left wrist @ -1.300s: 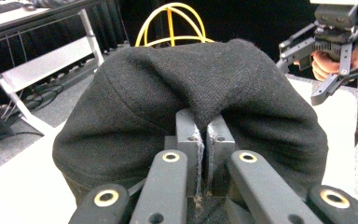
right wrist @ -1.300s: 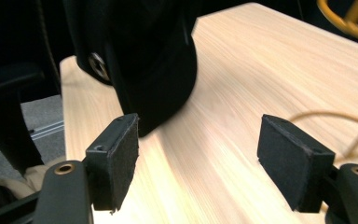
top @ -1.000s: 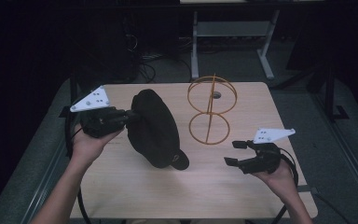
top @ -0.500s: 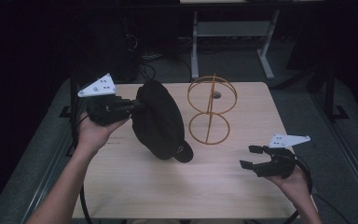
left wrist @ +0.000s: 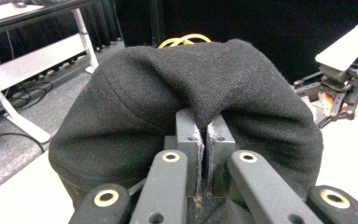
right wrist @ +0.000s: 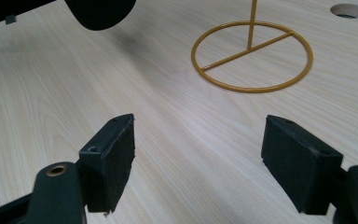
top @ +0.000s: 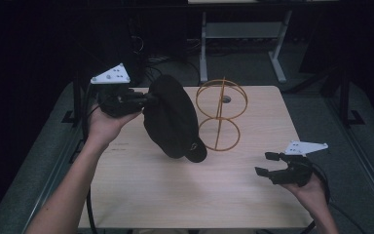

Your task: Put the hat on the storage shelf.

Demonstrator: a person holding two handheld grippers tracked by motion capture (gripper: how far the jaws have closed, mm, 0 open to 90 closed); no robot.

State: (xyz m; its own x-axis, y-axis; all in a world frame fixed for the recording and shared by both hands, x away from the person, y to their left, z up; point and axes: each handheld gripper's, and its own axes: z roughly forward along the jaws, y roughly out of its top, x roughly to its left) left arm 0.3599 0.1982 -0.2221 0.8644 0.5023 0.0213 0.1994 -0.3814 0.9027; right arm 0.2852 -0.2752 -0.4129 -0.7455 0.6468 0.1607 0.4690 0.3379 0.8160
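Grippers first, since they're nearest: the right gripper [top: 268, 165] sits low at about 4 o'clock on the table [top: 141, 195], jaws spread wide with nothing between them. Its jaws have just been opening a touch more, so I'd guess it's parked clear, ready to help. Its pads [right wrist: 114, 158] look like coarse black foam, blocky and square, good for friction on cloth.

Left gripper [top: 148, 99] is up at roughly 10 o'clock, clamped tight on a pinch of the cap [top: 171, 117]. In the left gripper view the 2 grey jaw blocks meet with a fold of fabric squeezed between them, which is why the cap hangs bunched and lifted off the wood instead of lying flat. Cap is black, woolly, with a fine herringbone weave, soft dome shape, stiff brim [top: 196, 151] dangling lowest.

Farther back at 12 o'clock, just beside the cap, stands the stand [top: 221, 116]: thin yellow wire, 2 hoops joined by 1 upright rod. Probably where the cap goes, being held right next to it. Table is pale wood grain, smooth.
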